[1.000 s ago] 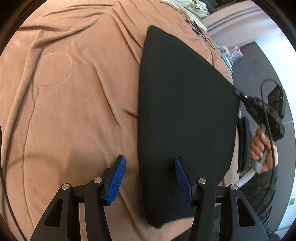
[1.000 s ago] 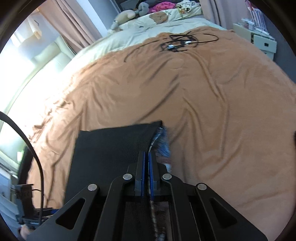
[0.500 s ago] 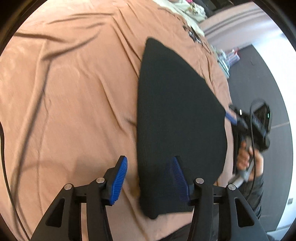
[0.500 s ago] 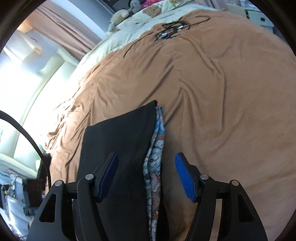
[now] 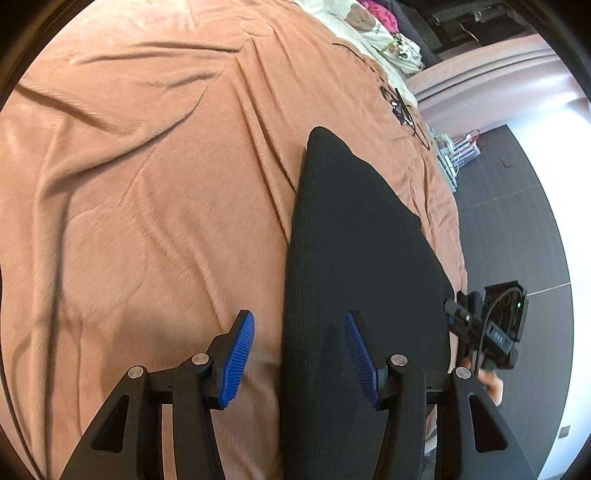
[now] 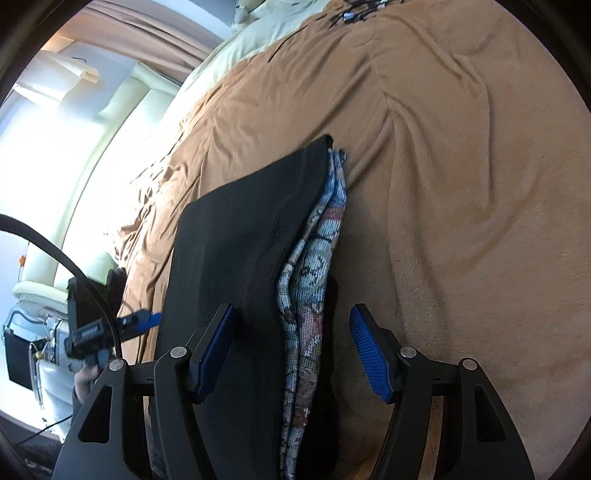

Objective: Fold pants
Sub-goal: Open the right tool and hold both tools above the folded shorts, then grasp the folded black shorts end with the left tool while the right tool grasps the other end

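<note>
The folded black pants lie flat on the tan blanket. In the right wrist view the pants show a patterned blue-grey lining along their right edge. My left gripper is open and empty, its jaws straddling the pants' left edge just above it. My right gripper is open and empty, its jaws straddling the lining edge. The right gripper also shows in the left wrist view at the pants' far corner; the left one shows in the right wrist view.
A tangle of black cable lies far up the blanket. Cream pillows and soft toys sit at the head of the bed. Dark floor runs along the bed's right side; a bright window is on the other.
My right gripper has let go of the pants' edge and opened, then drawn back a little. The pants now lie released. My left gripper has stayed open and shifted slightly.
</note>
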